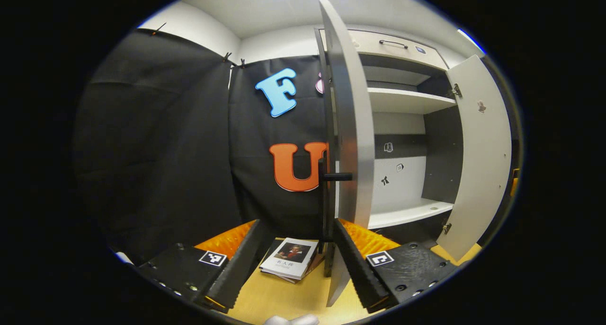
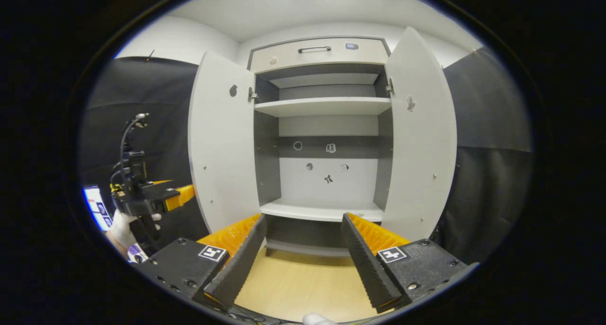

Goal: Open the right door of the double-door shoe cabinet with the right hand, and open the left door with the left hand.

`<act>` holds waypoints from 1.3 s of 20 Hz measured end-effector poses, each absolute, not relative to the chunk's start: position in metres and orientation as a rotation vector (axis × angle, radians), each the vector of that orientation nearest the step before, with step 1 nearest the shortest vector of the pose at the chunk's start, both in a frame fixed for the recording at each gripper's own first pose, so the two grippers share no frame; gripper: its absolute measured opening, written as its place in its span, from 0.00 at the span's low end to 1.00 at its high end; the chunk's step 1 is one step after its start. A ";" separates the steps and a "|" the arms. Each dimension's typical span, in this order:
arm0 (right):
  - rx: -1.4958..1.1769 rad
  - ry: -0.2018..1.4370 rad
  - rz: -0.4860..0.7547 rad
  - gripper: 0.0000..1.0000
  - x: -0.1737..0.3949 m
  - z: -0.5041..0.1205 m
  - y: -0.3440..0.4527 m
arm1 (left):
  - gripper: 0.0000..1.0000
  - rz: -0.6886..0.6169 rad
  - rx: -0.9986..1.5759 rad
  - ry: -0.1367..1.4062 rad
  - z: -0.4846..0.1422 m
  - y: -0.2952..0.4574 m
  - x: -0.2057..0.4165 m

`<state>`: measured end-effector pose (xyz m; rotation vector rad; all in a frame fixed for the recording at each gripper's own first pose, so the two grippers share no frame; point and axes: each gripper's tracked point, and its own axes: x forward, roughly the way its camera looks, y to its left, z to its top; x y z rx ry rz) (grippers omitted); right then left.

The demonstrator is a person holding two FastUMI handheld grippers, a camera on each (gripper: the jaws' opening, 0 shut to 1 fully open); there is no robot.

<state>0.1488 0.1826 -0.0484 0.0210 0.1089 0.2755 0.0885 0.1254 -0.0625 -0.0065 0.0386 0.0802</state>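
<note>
The shoe cabinet stands straight ahead in the right gripper view with both doors swung wide. Its left door and right door flank bare shelves. My right gripper is open, back from the cabinet, holding nothing. In the left gripper view the left door is seen edge-on, its dark handle sticking out to the left. My left gripper is open, the door's lower edge just inside its right finger. The right door hangs open beyond. The left gripper sits outside the left door.
A book lies on the wooden floor by the left door's foot. A drawer with a handle tops the cabinet. A gloved hand holds the left gripper. Black cloth hangs on both sides.
</note>
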 end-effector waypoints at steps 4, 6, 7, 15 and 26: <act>0.022 0.101 0.257 1.00 0.153 -0.045 0.176 | 0.96 0.090 0.067 -0.010 -0.039 0.112 0.059; 0.023 0.091 0.241 1.00 0.153 -0.041 0.169 | 0.96 0.071 0.048 -0.007 -0.032 0.096 0.047; 0.023 0.087 0.233 1.00 0.153 -0.040 0.164 | 0.96 0.053 0.028 -0.001 -0.031 0.087 0.041; 0.025 0.064 0.136 1.00 0.155 -0.031 0.119 | 0.96 -0.035 -0.054 -0.023 -0.006 0.024 0.022; 0.025 0.052 0.011 1.00 0.162 -0.026 0.058 | 0.96 -0.098 -0.038 -0.014 -0.004 -0.027 0.031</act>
